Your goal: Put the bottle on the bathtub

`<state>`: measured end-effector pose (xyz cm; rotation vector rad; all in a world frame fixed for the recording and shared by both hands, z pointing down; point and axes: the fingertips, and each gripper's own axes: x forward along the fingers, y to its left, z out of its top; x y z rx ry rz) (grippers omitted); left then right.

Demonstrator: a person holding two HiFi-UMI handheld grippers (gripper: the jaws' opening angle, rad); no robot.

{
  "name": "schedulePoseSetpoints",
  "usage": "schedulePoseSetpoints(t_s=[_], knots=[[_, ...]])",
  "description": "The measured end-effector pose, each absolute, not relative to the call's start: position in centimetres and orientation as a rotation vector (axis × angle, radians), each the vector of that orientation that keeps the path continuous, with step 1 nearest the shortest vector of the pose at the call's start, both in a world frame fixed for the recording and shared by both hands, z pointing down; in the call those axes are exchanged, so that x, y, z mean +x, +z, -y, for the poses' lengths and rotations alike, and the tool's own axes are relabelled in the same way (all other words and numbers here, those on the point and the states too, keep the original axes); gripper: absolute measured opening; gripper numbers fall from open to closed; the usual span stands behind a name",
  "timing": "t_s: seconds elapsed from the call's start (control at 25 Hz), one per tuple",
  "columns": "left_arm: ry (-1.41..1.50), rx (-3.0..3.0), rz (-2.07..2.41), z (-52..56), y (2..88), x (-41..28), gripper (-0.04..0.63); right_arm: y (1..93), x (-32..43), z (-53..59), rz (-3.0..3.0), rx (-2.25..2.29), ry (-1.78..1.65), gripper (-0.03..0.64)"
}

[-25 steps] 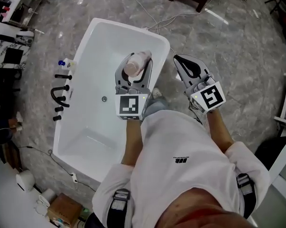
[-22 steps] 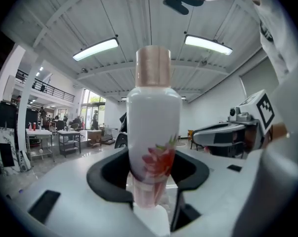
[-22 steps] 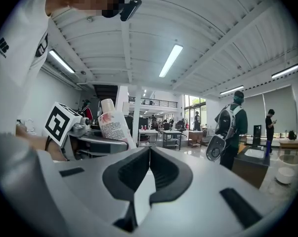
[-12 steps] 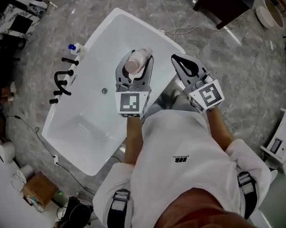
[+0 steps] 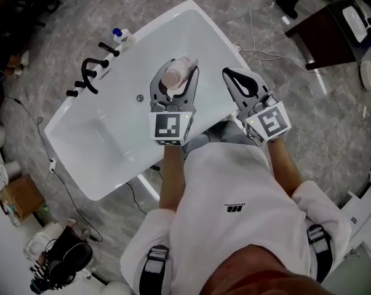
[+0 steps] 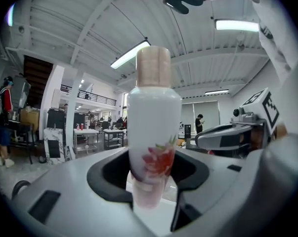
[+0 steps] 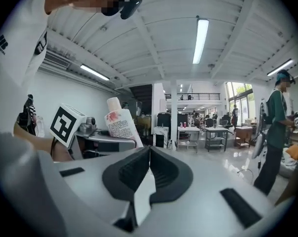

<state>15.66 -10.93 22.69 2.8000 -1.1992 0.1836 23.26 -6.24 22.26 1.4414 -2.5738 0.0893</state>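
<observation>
bottle: a tall white plastic bottle with a pale pink cap and a red flower print [image 6: 153, 127] is standing upright in the left gripper [image 5: 174, 86], hanging in the air over the near side of the basin and not yet resting on anything.
left jaws: they are pinching the bottle low on its body, just under the flower print, so most of its height is rising free above the pads.
right jaws: the right gripper [image 5: 247, 88] is pressing its jaws together on nothing, hovering just beside the left one, seemingly outside the tub's near rim.
bathtub: the white glossy rectangular bathtub [image 5: 120, 146] is lying slantwise on grey marble floor, its basin bare apart from the drain [image 5: 140, 97].
handling: the bottle is looking light and stiff, with a smooth shell that may be slipping if the squeeze loosens. being tall and narrow, it is likely to tip, so a hold nearer mid-body would be steadying it better.
edges: the rim is looking like a narrow flat ledge with a drop on both sides, so the base probably needs to be landing squarely on it.
open room: the far rim is carrying black tap fittings [image 5: 90, 75] and a small blue-capped bottle [image 5: 120, 37], while the near rim close to the grippers is showing nothing on it.
</observation>
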Motion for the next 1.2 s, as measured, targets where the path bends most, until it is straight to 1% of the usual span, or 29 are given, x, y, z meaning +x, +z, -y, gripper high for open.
schedulePoseSetpoints(t_s=[0.36, 0.56, 1.0, 1.2], knots=[[0.224, 2.586, 1.505, 15.3, 27.0, 14.3, 0.222, 26.4, 24.3, 12.0, 2.723, 1.164, 0.152, -0.005], [0.259, 2.524, 1.601, 17.9, 29.6, 13.0, 0.222, 28.8, 24.3, 15.4, 2.748, 1.106, 0.165, -0.005], [0.312, 2.466, 1.626, 23.9, 37.2, 10.5, 0.222, 35.4, 20.9, 21.0, 2.756, 1.022, 0.221, -0.005], [0.288, 2.475, 1.616, 26.7, 40.2, 9.7, 0.222, 38.7, 19.4, 23.6, 2.741, 1.021, 0.225, -0.005]])
